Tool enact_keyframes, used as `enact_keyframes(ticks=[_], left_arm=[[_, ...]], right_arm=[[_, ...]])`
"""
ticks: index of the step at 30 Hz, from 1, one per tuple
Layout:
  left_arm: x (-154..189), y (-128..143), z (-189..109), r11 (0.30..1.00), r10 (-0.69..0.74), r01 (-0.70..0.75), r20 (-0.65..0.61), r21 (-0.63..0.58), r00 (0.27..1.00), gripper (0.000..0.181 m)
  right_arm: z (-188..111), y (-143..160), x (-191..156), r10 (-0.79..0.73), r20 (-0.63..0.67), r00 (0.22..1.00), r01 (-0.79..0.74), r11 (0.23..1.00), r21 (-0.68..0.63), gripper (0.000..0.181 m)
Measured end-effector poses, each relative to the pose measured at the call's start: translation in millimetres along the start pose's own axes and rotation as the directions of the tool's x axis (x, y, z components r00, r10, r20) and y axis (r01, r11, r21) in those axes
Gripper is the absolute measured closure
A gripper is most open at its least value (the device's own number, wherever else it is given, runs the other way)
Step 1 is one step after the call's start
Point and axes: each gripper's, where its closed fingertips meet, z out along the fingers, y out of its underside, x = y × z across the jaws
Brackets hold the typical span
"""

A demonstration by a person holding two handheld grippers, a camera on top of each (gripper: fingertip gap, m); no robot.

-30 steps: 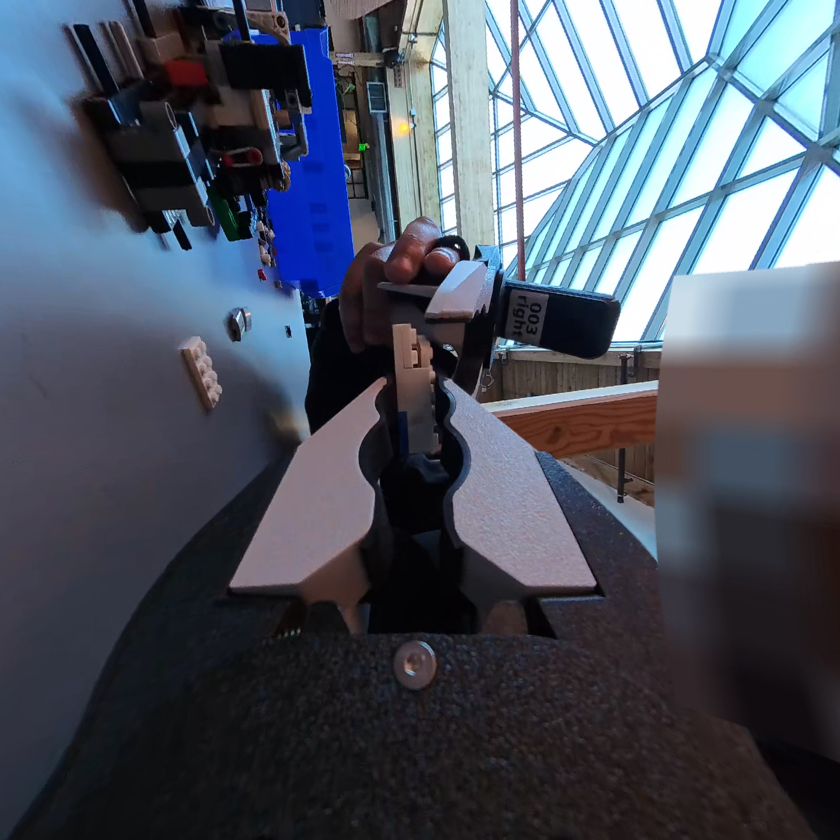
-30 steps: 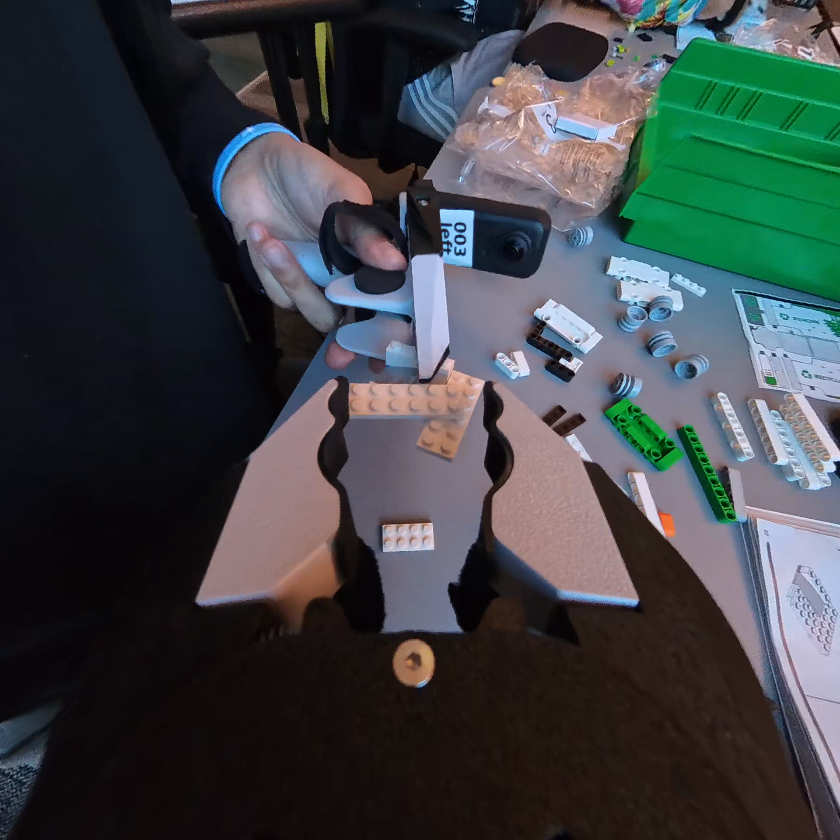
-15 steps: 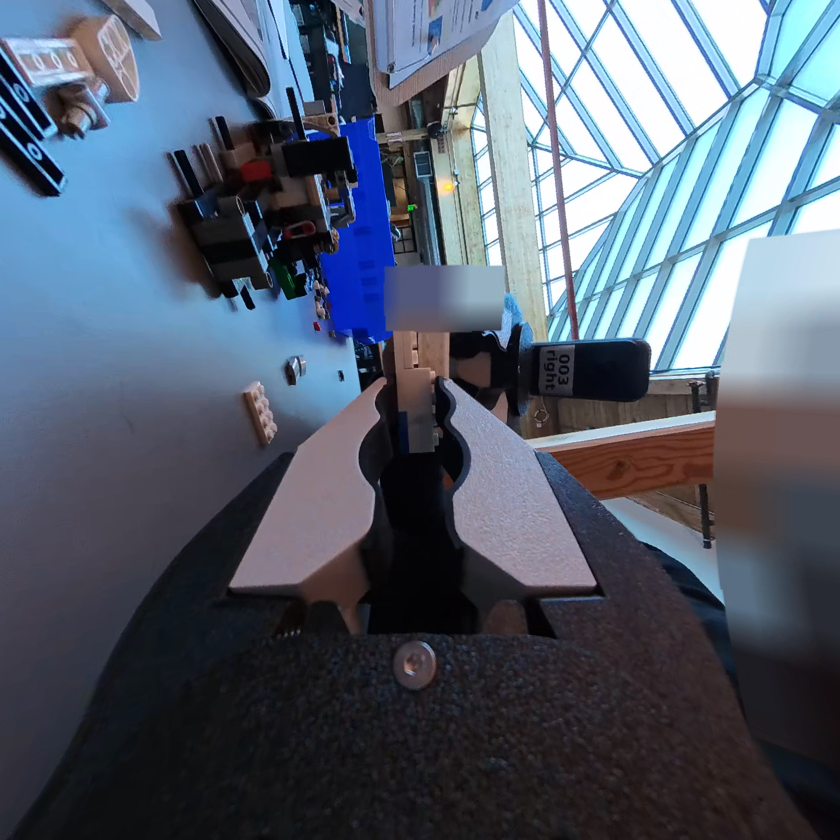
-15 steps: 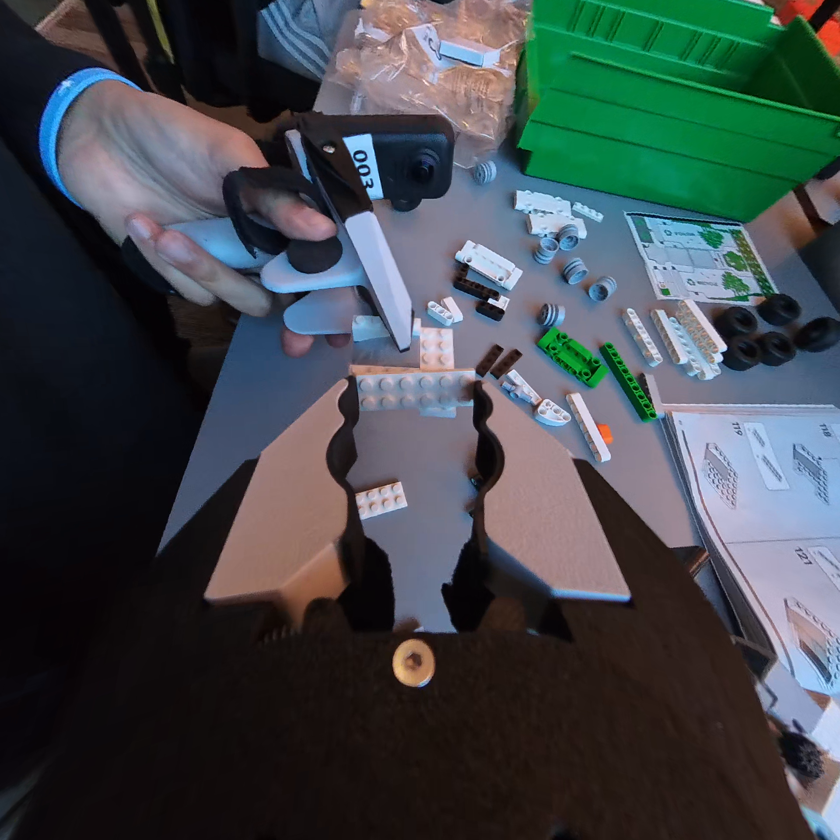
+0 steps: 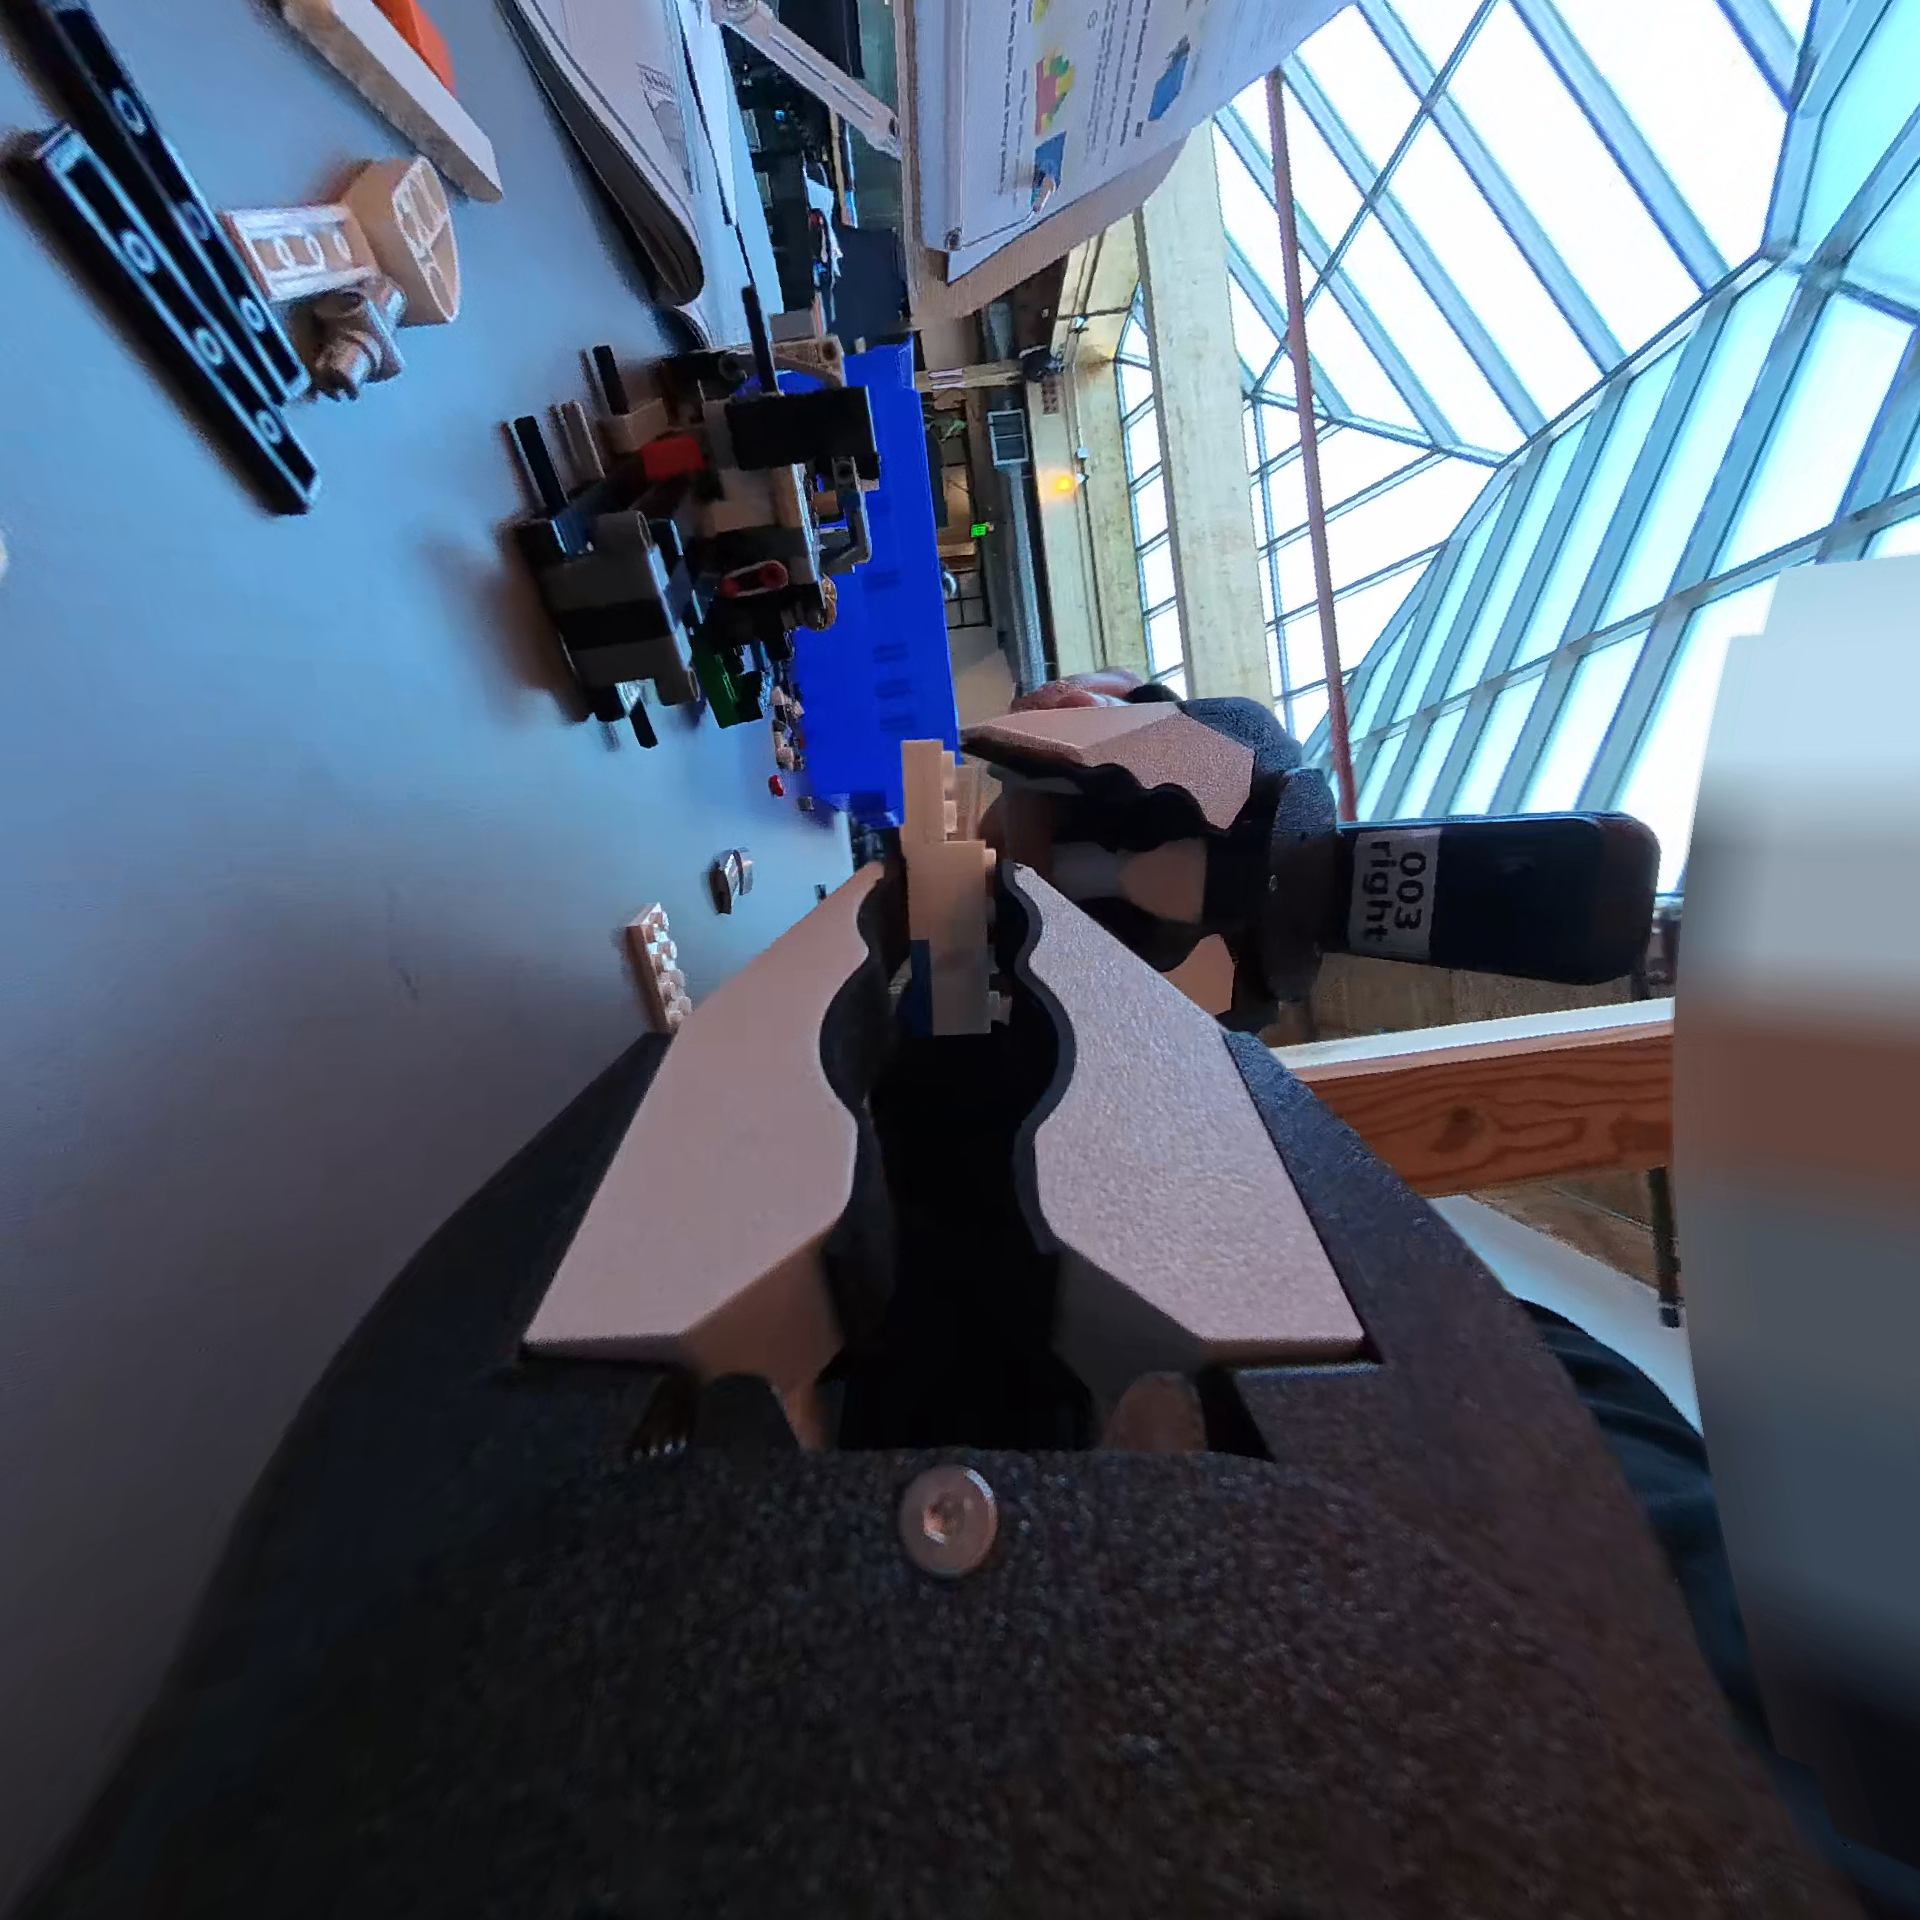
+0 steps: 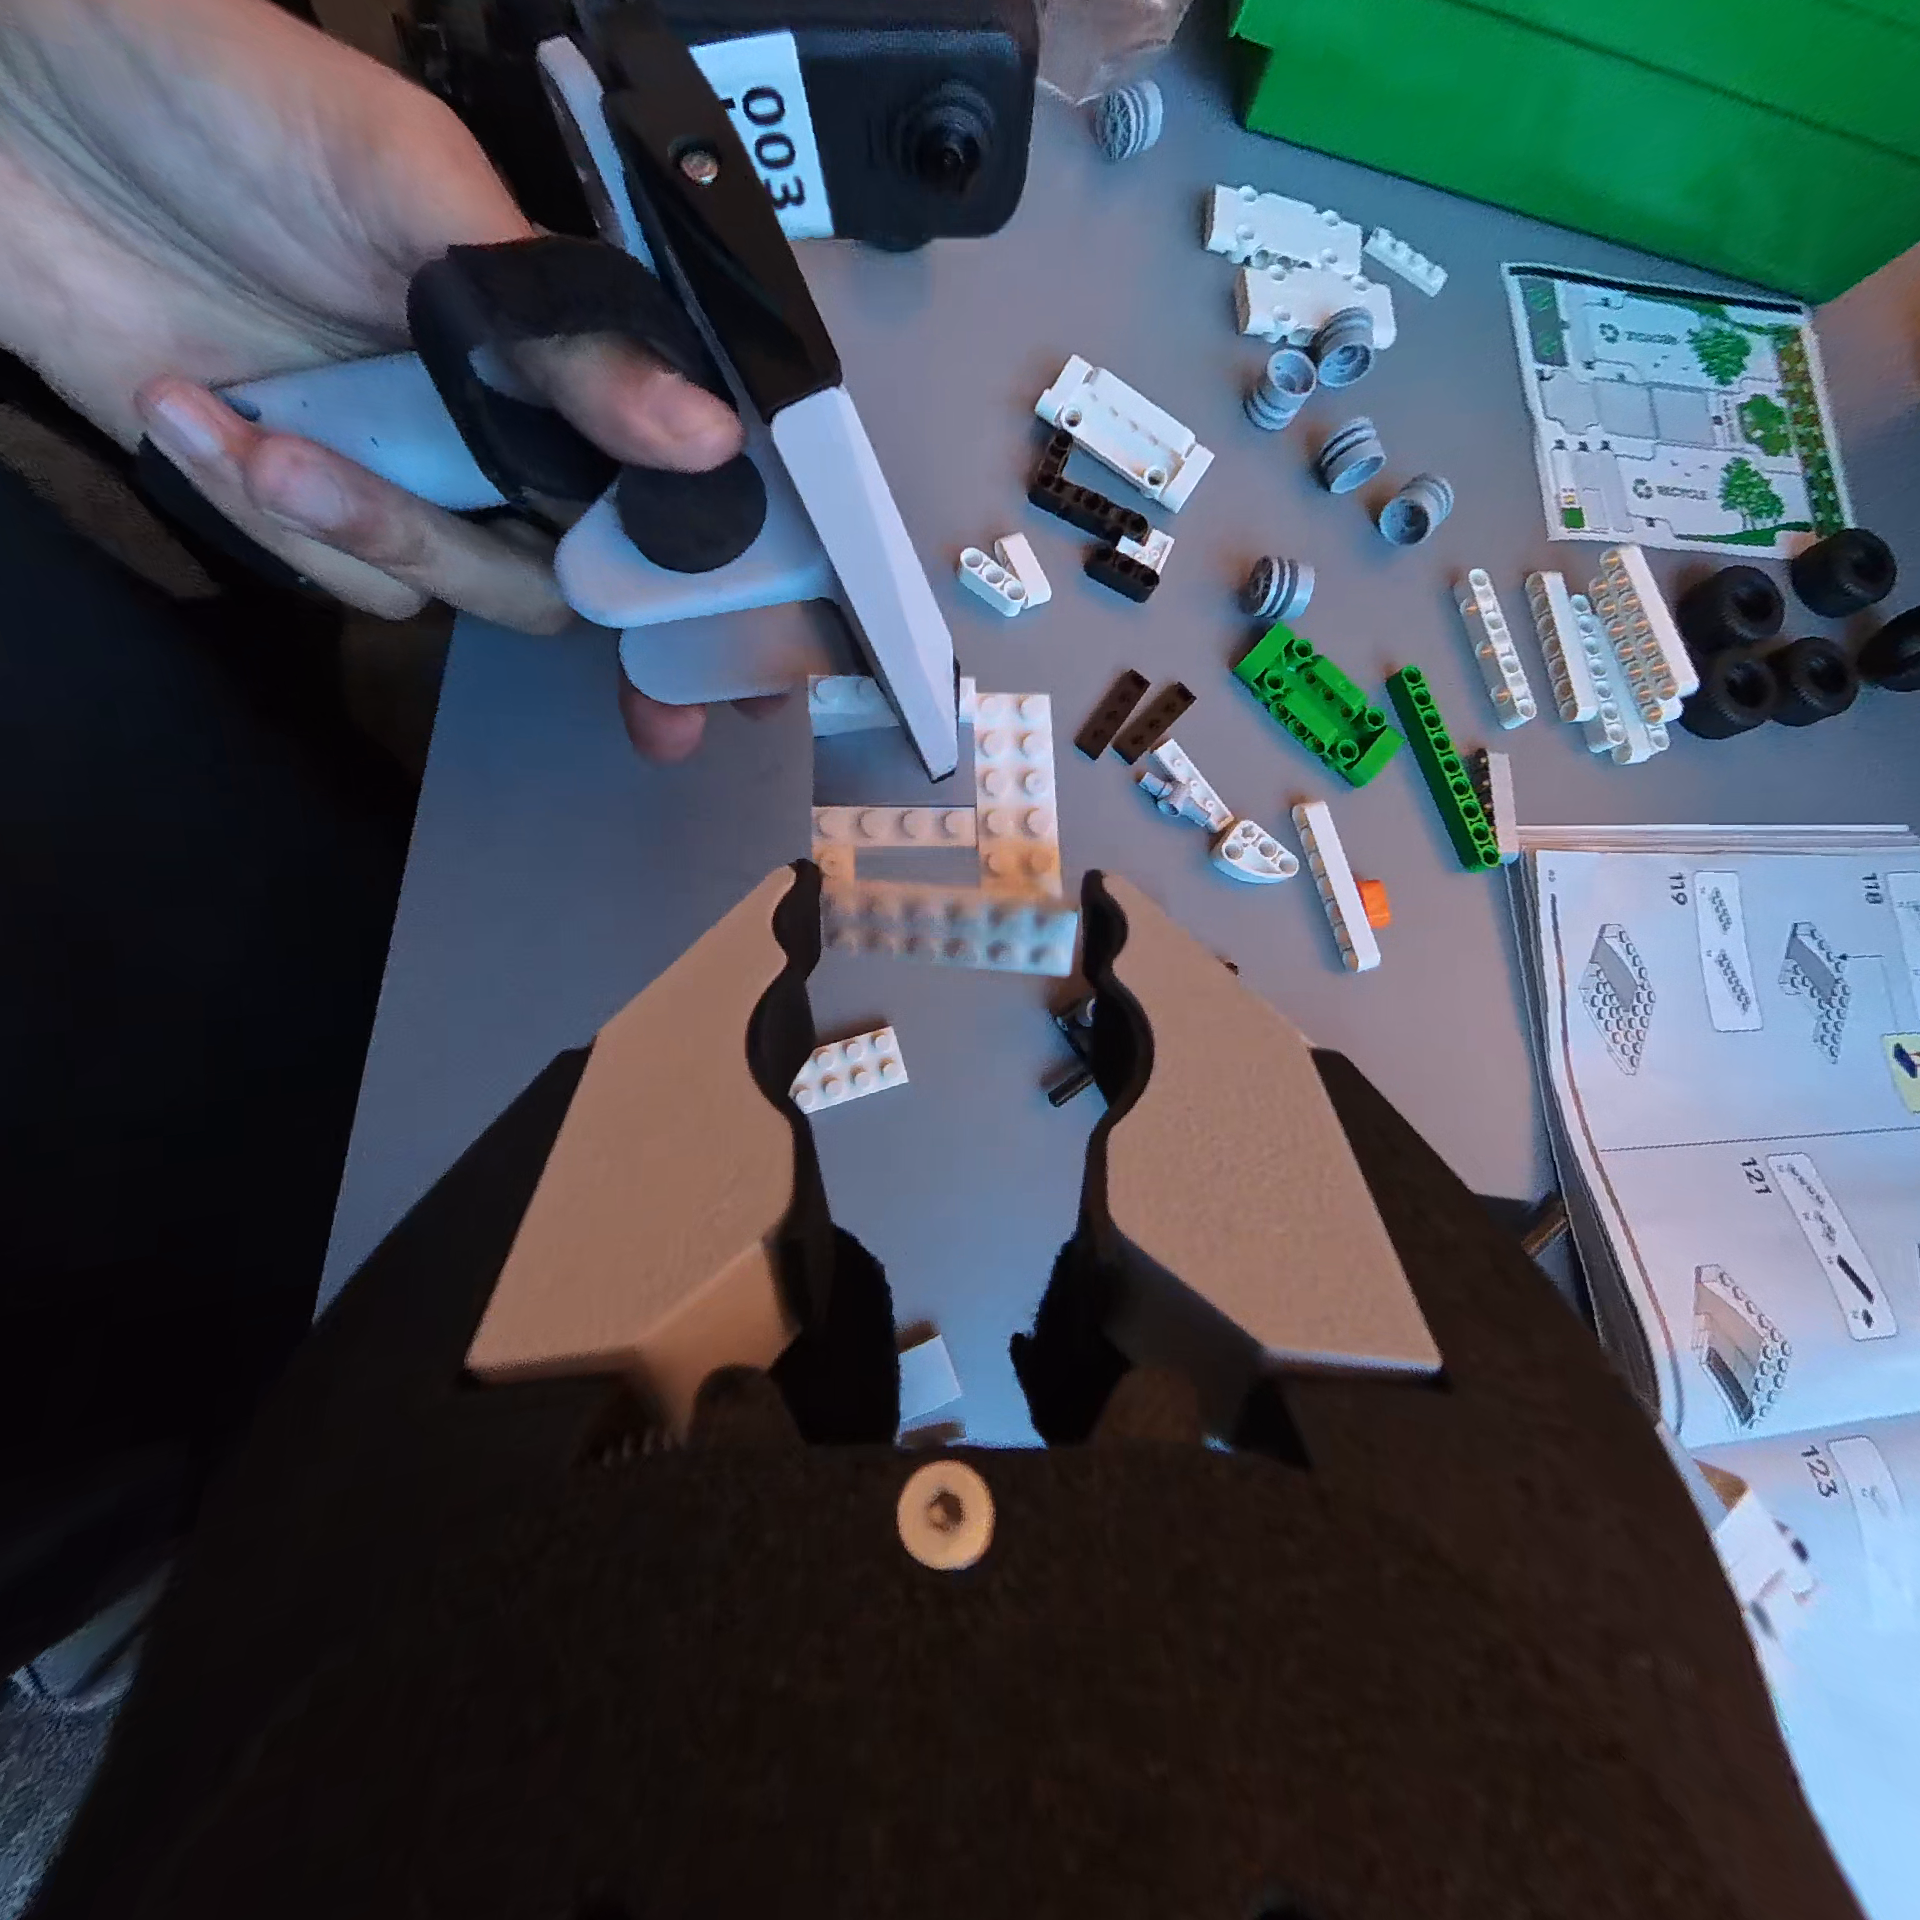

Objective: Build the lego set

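Right wrist view shows the right gripper (image 6: 940, 940), jaws spread, now drawn back off the white studded plate assembly (image 6: 940, 842) it bracketed a second ago. The left gripper (image 5: 940, 914) remains pinching that assembly above the grey table (image 6: 582, 831), so the plate just pressed on seems seated.

what can't be made out from here

the left gripper (image 5: 940, 914) pinches a white plate assembly (image 5: 951, 925) seen edge-on, so its studs and shape are lost, and its lower end sinks into the dark gap between the fingers. at 3 o'clock a mosaic patch covers the frame. in the right wrist view the assembly is smeared by motion blur near the fingertips. the green bin (image 6: 1579, 94) at 1 o'clock and the instruction booklet (image 6: 1756, 1122) at 3 o'clock are cut by the edges.
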Motion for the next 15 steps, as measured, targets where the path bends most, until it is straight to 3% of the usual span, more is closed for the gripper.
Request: enact_keyframes(ticks=[7,11,15], left_arm=[[-0.1,-5.4,-5.6,1.000,-0.020,0.020,-0.029,0.022,0.999,0.167],[-1.7,-15.2,-20.3,0.995,0.084,-0.086,0.036,0.057,0.996,0.167],[-8.8,-18.4,-26.4,0.980,0.190,-0.196,0.123,0.034,0.974,0.167]], right_arm=[[-4.0,2.7,4.8,-0.009,0.024,1.000,0.011,0.998,-0.056,0.129],[-15.6,18.1,4.8,0.172,0.052,0.984,-0.172,0.985,0.002,0.126],[15.6,46.3,-17.7,0.326,0.068,0.943,-0.327,0.945,0.004,0.122]])
